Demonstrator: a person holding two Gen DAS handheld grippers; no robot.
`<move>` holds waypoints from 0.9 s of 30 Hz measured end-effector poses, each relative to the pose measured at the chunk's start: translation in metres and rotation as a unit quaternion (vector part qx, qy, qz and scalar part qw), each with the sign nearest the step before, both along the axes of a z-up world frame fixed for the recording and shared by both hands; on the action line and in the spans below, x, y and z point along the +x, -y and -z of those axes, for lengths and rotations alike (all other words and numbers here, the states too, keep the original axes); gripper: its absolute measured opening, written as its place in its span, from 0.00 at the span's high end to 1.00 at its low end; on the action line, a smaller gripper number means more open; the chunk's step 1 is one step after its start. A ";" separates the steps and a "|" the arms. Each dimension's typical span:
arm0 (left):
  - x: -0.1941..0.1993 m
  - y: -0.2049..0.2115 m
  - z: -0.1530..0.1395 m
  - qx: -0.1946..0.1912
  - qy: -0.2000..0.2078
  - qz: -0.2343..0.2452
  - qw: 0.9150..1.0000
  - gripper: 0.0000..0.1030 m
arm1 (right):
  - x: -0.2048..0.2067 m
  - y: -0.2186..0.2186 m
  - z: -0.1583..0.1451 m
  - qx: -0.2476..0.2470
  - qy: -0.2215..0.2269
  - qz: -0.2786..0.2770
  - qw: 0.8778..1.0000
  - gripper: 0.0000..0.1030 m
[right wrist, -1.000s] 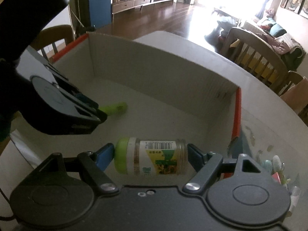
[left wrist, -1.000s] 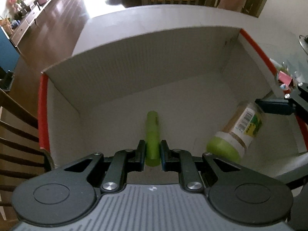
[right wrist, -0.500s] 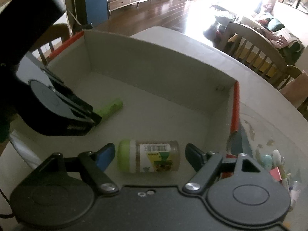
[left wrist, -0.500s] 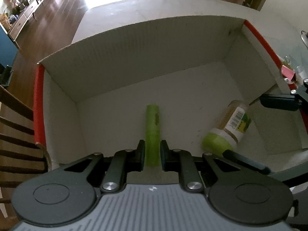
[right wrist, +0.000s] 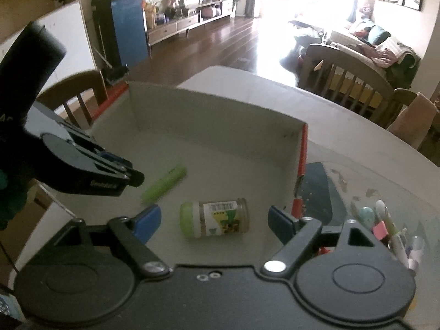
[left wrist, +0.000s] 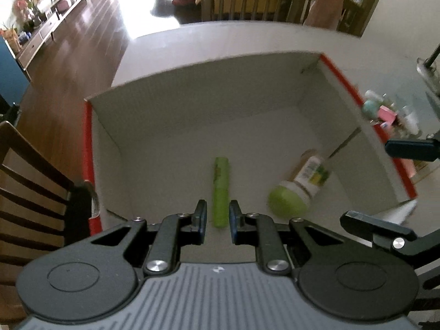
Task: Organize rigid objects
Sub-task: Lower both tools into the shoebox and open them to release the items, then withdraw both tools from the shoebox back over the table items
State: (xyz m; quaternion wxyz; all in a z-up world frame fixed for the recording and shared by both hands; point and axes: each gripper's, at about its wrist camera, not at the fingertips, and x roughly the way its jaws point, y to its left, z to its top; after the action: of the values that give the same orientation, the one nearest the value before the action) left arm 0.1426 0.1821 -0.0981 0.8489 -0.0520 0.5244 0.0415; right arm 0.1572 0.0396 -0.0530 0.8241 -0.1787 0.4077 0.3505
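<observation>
A: Desk (left wrist: 247,35) first. Pale, rounded, carrying an open cardboard box (left wrist: 209,93) with red-edged sides. Wooden chairs (right wrist: 354,82) beyond the far edge.

B: Confirmed. Box (right wrist: 220,121) upright, white inside. Contents?

A: Two items, lying flat on the box floor, well apart. Glass jar (left wrist: 302,184) with green lid and printed label, on its side toward the right wall. Slim green tube (left wrist: 221,189) near the middle, pointing away from the left wrist camera.

B: Matches the right wrist view: jar (right wrist: 217,218) lid to the left, tube (right wrist: 165,184) farther back and left. Grippers?

A: Left gripper (left wrist: 217,221) above the near end of the tube, jaws narrowly parted, gaps visible on both sides, not gripping it. Right gripper (right wrist: 214,221) above the jar, jaws wide, clear of both ends.

B: Small items?

A: Cluster of pens and small clutter (right wrist: 385,228) on the desk just outside the box's right wall. Too blurred to itemise.
</observation>
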 end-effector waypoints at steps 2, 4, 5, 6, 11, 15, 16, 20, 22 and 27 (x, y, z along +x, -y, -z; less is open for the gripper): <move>-0.009 0.005 -0.006 0.002 0.017 -0.004 1.000 0.85 | -0.004 0.006 -0.007 0.011 0.003 0.006 1.000 0.17; -0.020 0.005 -0.018 0.002 0.034 -0.004 0.999 0.85 | -0.009 0.013 -0.012 0.021 0.006 0.010 1.000 0.17; -0.023 0.010 -0.022 0.006 0.042 -0.005 0.999 0.85 | -0.010 0.016 -0.015 0.027 0.007 0.012 1.000 0.17; -0.027 0.013 -0.026 0.008 0.051 -0.005 0.999 0.85 | -0.013 0.019 -0.018 0.032 0.008 0.014 0.999 0.17; -0.035 0.017 -0.049 0.014 0.080 -0.009 0.997 0.85 | -0.025 0.032 -0.030 0.060 0.018 0.021 0.998 0.15; -0.035 0.023 -0.061 0.016 0.095 -0.008 0.995 0.85 | -0.033 0.044 -0.036 0.081 0.020 0.027 0.996 0.14; -0.036 0.026 -0.063 0.016 0.099 -0.008 0.995 0.85 | -0.035 0.047 -0.037 0.084 0.023 0.029 0.996 0.14; -0.044 0.033 -0.072 0.016 0.113 -0.005 0.993 0.85 | -0.041 0.057 -0.042 0.096 0.030 0.035 0.994 0.14; -0.049 0.038 -0.077 0.020 0.122 -0.004 0.992 0.85 | -0.045 0.062 -0.044 0.104 0.033 0.040 0.993 0.14; -0.058 0.048 -0.086 0.022 0.142 -0.002 0.990 0.85 | -0.054 0.075 -0.051 0.123 0.043 0.051 0.990 0.13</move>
State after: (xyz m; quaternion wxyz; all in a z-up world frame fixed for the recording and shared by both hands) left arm 0.0850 0.1337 -0.0118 0.9154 -0.0395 0.3978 0.0473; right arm 0.1036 -0.0354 -0.0017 0.8733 -0.0701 0.3338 0.3477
